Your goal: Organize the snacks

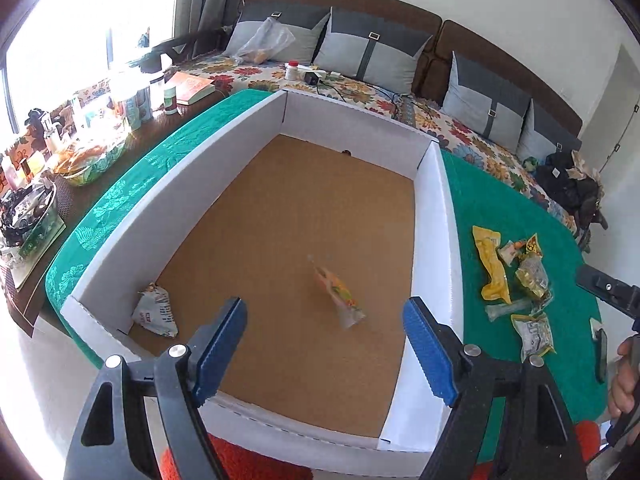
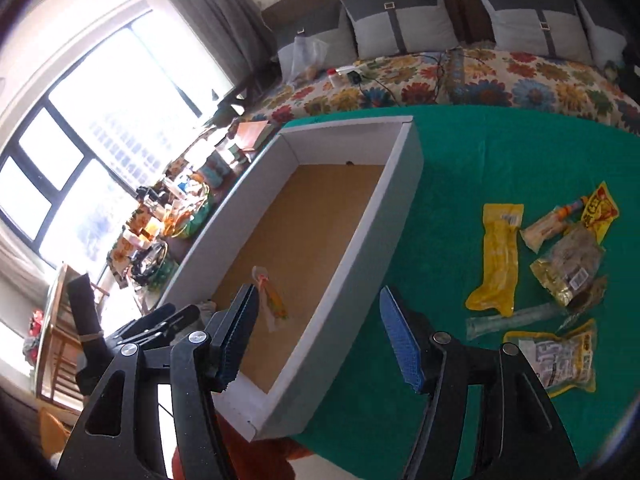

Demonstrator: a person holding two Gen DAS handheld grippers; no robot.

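Note:
My left gripper (image 1: 325,312) hangs open over a white box (image 1: 436,208) with a brown floor, and nothing sits between its blue pads. Below it in the box is a blurred orange snack packet (image 1: 340,296). A white packet (image 1: 156,314) leans in the box's near left corner. My right gripper (image 2: 318,290) is open and empty above the box's right wall (image 2: 360,240); the orange packet (image 2: 272,304) shows left of it. Several loose snacks lie on the green cloth to the right, among them a long yellow packet (image 2: 498,256) and a white-and-yellow one (image 2: 560,360).
The box stands on a table under a green cloth (image 2: 480,152). A cluttered side table with jars, a book and bowls (image 1: 92,152) runs along the left by a bright window. A floral-covered sofa with grey cushions (image 1: 372,52) is behind. A hand (image 1: 624,380) shows at the right edge.

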